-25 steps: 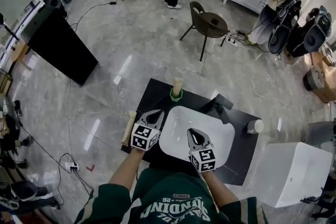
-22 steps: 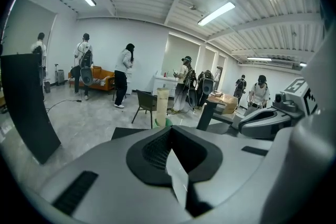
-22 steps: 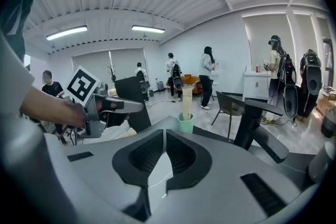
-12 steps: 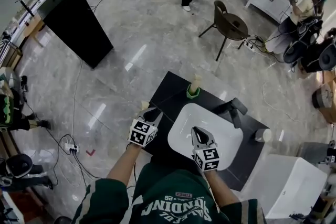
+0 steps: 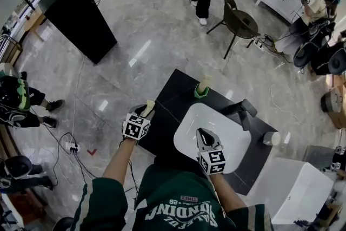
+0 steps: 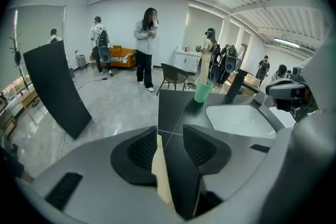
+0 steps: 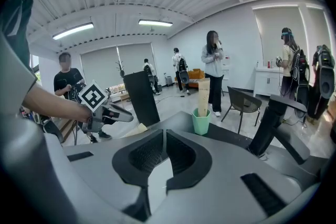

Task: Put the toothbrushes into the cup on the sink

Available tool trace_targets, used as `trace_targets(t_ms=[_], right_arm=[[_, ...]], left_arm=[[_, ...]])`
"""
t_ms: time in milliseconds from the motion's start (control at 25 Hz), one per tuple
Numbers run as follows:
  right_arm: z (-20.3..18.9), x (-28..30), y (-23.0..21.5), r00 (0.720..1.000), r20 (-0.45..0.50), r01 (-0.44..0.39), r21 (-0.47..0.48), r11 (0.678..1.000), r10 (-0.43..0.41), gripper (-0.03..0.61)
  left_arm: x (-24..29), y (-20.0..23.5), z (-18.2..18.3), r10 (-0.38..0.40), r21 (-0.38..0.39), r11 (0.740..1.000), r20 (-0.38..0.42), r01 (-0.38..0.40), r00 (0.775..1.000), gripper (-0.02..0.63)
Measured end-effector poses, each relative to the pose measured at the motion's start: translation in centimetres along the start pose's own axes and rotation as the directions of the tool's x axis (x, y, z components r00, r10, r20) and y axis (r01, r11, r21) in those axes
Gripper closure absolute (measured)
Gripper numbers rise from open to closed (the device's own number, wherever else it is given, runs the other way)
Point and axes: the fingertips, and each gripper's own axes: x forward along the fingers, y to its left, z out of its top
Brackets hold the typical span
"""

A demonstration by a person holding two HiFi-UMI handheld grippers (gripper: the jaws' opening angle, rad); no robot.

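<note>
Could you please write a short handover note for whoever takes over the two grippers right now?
Left gripper: its jaws have just been opening and stand apart around the pale beige boxed toothbrush, which lies near the left edge of the black counter. It is not gripped.
Right gripper: jaws together, empty, over the white sink basin.
Done: another beige boxed toothbrush stands in the green cup behind the basin.
Left to do: close on the counter toothbrush, carry it to the cup and drop it in.
</note>
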Motion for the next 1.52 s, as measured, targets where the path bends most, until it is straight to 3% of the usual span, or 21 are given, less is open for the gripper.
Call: trace_targets(t_ms=[360, 640, 1080, 1320, 1520], right_arm=[[-0.4, 0.3, -0.1, 1.0, -0.021, 0.013, 0.011, 1.0, -0.013, 0.534], [-0.8, -0.2, -1.0, 0.998, -0.029, 0.048, 0.034, 0.998, -0.047, 0.534], [-1.9, -0.7, -1.3, 0.995, -0.053, 0.088, 0.07, 0.994, -0.084, 0.534], [-2.7, -0.5, -1.1, 0.993, -0.069, 0.1, 0.095, 0.99, -0.094, 0.534], [-2.9, -0.2, -0.4, 0.992, -0.076, 0.104, 0.112, 0.988, -0.096, 0.534]], left_arm=[[3.6, 2.8, -2.7, -0.051, -0.061, 0.997, -0.165, 0.041, 0.985, 0.459], [5.4, 3.5, -4.1, -0.096, -0.135, 0.989, -0.297, 0.057, 0.95, 0.433], [7.5, 3.8, -5.5, -0.158, -0.18, 0.979, -0.379, 0.095, 0.912, 0.438], [7.5, 3.4, -5.7, -0.206, -0.173, 0.974, -0.407, 0.146, 0.89, 0.504], [6.6, 3.0, -4.7, -0.23, -0.169, 0.969, -0.364, 0.179, 0.903, 0.517]])
